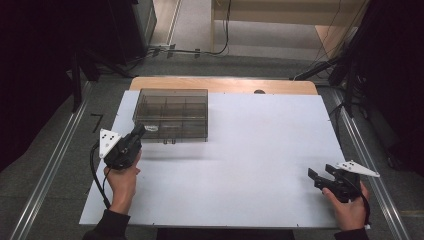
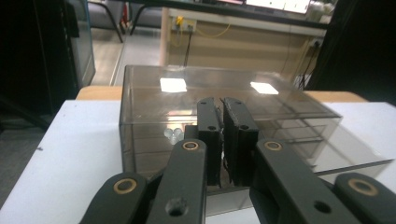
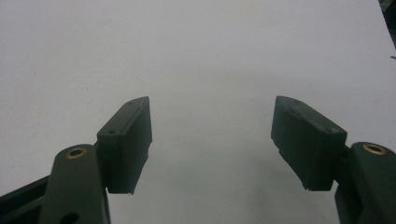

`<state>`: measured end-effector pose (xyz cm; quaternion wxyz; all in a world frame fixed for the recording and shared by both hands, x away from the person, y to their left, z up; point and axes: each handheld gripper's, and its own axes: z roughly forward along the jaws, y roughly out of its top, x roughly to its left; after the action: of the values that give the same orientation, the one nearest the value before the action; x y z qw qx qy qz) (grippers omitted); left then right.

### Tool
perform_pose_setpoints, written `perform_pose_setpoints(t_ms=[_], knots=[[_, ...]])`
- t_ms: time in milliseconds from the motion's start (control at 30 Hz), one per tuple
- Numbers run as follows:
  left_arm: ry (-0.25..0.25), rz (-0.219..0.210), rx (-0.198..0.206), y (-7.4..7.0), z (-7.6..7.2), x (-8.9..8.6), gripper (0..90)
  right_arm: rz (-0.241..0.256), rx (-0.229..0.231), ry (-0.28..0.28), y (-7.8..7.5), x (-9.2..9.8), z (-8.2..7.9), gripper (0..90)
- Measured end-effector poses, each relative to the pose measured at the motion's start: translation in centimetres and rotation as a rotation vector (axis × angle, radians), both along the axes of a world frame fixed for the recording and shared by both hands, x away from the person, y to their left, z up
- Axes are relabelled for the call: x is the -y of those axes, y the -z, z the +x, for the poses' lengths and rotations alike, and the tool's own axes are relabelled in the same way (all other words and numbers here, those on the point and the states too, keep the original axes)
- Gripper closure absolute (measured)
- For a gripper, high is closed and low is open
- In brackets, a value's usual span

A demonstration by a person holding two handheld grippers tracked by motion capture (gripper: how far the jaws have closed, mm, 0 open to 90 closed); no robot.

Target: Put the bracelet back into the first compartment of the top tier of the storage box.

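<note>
1. I see the compartment box (image 1: 171,115), a smoke-tinted clear plastic organiser with its lid down, lying flat on the white surface (image 1: 250,165) at about 11 o'clock in the high view, close to the far edge.
2. My left claw (image 1: 138,132) sits at about 9 o'clock on the surface, held in the left hand (image 1: 121,181), and its tips point toward the near left corner of the box; whether they touch the box wall I cannot tell from the high view.
3. In the left gripper view my left claw (image 2: 223,103) has its jaws drawn together with only a thin slit between the pads (image 2: 208,135), and nothing is held between them.
4. In that same view the compartment box (image 2: 154,121) stands directly ahead of the jaws; its inner dividers show through the wall, and a few small clear round pieces (image 2: 173,135) lie in a compartment just left of the jaws.
5. My right claw (image 1: 320,174) rests at about 4 o'clock near the right edge, held in the right hand (image 1: 350,210), well apart from the box.
6. In the right gripper view my right claw (image 3: 212,109) has its jaws spread wide, with bare white surface (image 3: 210,56) between and beyond them.
</note>
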<state>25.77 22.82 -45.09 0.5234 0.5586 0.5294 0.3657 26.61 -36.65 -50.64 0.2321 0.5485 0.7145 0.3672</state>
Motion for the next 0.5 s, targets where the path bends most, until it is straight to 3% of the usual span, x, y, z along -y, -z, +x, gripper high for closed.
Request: perform_pose_setpoints(t_ms=[267,500], knots=[[-0.015,0.027,-0.045,0.6,0.9,-0.4,86.6,0.002,-0.004,0.004,0.0,0.0,0.0,27.4],[-0.003,0.01,-0.093,1.0,1.3,-0.6,86.5,0.003,-0.005,0.003,0.0,0.0,0.0,27.4]])
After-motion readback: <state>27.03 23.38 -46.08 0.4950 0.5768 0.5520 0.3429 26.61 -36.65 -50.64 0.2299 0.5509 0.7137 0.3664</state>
